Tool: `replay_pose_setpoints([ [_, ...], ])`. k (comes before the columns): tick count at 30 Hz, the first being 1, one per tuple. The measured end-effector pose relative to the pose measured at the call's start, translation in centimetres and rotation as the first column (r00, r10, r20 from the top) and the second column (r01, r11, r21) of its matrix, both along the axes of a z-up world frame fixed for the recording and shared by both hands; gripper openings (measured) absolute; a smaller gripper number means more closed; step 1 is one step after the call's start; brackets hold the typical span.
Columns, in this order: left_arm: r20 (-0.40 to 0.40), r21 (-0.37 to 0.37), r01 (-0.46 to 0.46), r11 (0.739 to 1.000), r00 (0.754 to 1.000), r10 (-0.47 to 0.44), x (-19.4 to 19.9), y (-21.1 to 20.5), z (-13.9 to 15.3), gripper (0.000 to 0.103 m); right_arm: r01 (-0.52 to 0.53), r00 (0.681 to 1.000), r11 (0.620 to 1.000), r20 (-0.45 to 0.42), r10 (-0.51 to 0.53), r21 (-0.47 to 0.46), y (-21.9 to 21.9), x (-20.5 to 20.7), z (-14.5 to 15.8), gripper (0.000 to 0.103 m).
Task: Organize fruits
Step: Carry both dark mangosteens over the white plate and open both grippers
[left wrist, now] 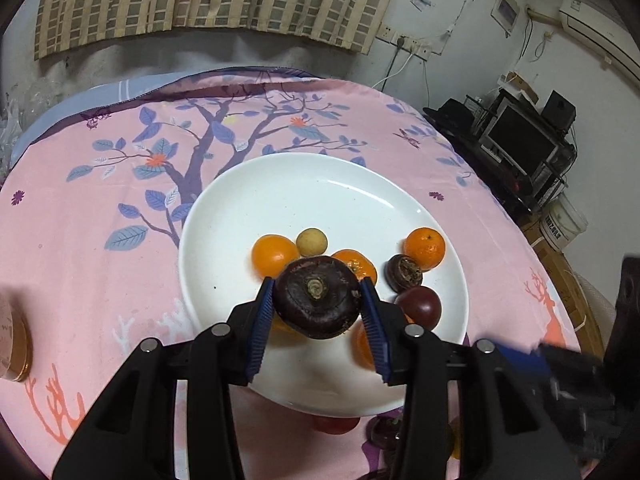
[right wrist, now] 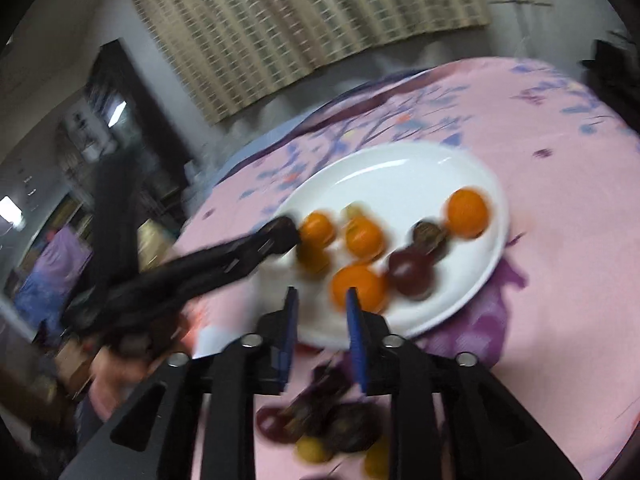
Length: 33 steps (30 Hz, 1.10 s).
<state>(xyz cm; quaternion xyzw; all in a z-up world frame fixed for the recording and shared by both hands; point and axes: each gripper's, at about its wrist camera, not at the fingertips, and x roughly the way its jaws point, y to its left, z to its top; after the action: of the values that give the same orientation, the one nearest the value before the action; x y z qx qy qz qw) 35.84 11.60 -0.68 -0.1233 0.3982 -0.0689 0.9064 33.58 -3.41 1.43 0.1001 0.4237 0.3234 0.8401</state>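
Note:
My left gripper is shut on a dark purple water chestnut and holds it above the white plate. On the plate lie several oranges, a small yellow longan, another water chestnut and a dark red plum. My right gripper is open and empty at the plate's near edge; this view is blurred. The left gripper shows there over the plate's left side. Below my right fingers, a pile of dark and yellow fruits lies on the cloth.
The round table has a pink cloth with a blue tree print. A brown jar stands at the left edge. A monitor and shelves stand beyond the table at the right. Loose fruits lie under the plate's near edge.

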Motion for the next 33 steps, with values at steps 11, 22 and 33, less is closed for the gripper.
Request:
replay_pose_setpoints([
  [11, -0.005, -0.003, 0.005, 1.000, 1.000, -0.005, -0.1, 0.1, -0.2, 0.042, -0.121, 0.993, 0.961, -0.011, 0.122, -0.248, 3.1, -4.7, -3.9, 0.023],
  [22, -0.006, -0.028, -0.011, 1.000, 1.000, 0.011, -0.3, 0.9, -0.1, 0.042, -0.143, 0.973, 0.973, -0.203, 0.105, -0.183, 4.0, -0.6, -4.8, 0.028],
  [33, -0.003, -0.056, -0.036, 0.998, 0.999, 0.036, -0.5, 2.0, 0.1, 0.042, -0.107, 0.964, 0.994, -0.246, 0.100, -0.017, 1.7, 0.4, -0.6, 0.021],
])
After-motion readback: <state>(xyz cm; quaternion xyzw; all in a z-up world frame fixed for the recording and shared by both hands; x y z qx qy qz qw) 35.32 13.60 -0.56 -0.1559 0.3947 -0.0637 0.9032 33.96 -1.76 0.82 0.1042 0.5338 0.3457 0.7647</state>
